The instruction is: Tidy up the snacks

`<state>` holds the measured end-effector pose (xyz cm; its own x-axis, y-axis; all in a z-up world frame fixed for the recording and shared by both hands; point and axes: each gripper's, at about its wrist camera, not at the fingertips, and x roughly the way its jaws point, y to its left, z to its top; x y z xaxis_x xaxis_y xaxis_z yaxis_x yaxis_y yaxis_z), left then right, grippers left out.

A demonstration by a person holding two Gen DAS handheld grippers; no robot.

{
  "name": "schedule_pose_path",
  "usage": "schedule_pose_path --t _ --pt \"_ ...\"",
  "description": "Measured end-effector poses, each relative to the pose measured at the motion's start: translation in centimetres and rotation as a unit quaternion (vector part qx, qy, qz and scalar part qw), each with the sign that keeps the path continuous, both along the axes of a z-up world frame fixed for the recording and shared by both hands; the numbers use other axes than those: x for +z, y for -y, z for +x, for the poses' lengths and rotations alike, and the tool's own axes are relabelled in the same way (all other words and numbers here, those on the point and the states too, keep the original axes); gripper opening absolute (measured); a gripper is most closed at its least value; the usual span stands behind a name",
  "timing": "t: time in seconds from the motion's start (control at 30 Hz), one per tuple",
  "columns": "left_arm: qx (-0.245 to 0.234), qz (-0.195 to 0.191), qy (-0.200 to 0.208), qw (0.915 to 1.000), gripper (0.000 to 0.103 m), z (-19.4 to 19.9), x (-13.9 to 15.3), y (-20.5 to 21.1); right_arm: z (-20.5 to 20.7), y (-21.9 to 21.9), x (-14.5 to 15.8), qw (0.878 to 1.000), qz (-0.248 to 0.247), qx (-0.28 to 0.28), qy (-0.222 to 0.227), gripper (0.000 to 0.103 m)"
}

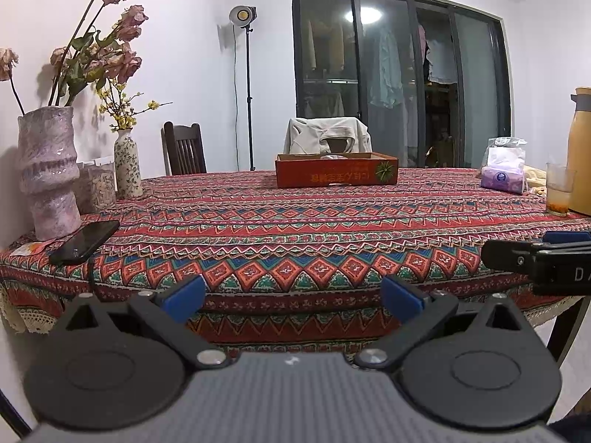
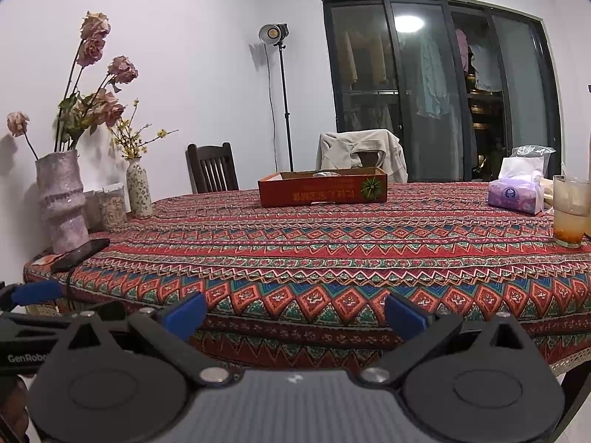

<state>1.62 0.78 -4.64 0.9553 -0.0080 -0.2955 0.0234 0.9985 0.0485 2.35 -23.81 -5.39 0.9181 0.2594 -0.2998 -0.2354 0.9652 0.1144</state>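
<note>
A shallow red cardboard box (image 1: 336, 171) stands at the far side of the table; it also shows in the right wrist view (image 2: 322, 187). Something pale lies inside it, mostly hidden by the wall. My left gripper (image 1: 293, 301) is open and empty, held in front of the table's near edge. My right gripper (image 2: 295, 315) is open and empty too, beside it at the near edge. The right gripper's tip (image 1: 532, 258) shows at the right in the left wrist view. The left gripper's blue pad (image 2: 35, 292) shows at the left in the right wrist view.
A patterned cloth (image 1: 295, 229) covers the table. At the left stand a pink vase (image 1: 48, 173), a small flowered vase (image 1: 127, 164) and a phone (image 1: 85, 241). At the right are a tissue pack (image 2: 515, 193), a glass (image 2: 570, 210) and a yellow jug (image 1: 580, 151). Chairs stand behind.
</note>
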Motion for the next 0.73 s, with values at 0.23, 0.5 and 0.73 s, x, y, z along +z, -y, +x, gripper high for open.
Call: schedule_pose_path --t 0.23,0.5,0.73 --pt "-0.003 0.002 0.008 1.0 0.103 -0.21 0.09 0.09 -0.05 0.04 -0.01 1.0 0.0 0.001 0.001 0.103" --pt "-0.005 0.003 0.009 0.9999 0.103 -0.26 0.09 0.21 -0.18 0.03 0.04 1.0 -0.001 0.001 0.003 0.103" --pt "-0.011 0.007 0.014 0.9998 0.103 -0.34 0.12 0.29 -0.32 -0.19 0.19 1.0 -0.003 0.003 0.009 0.103"
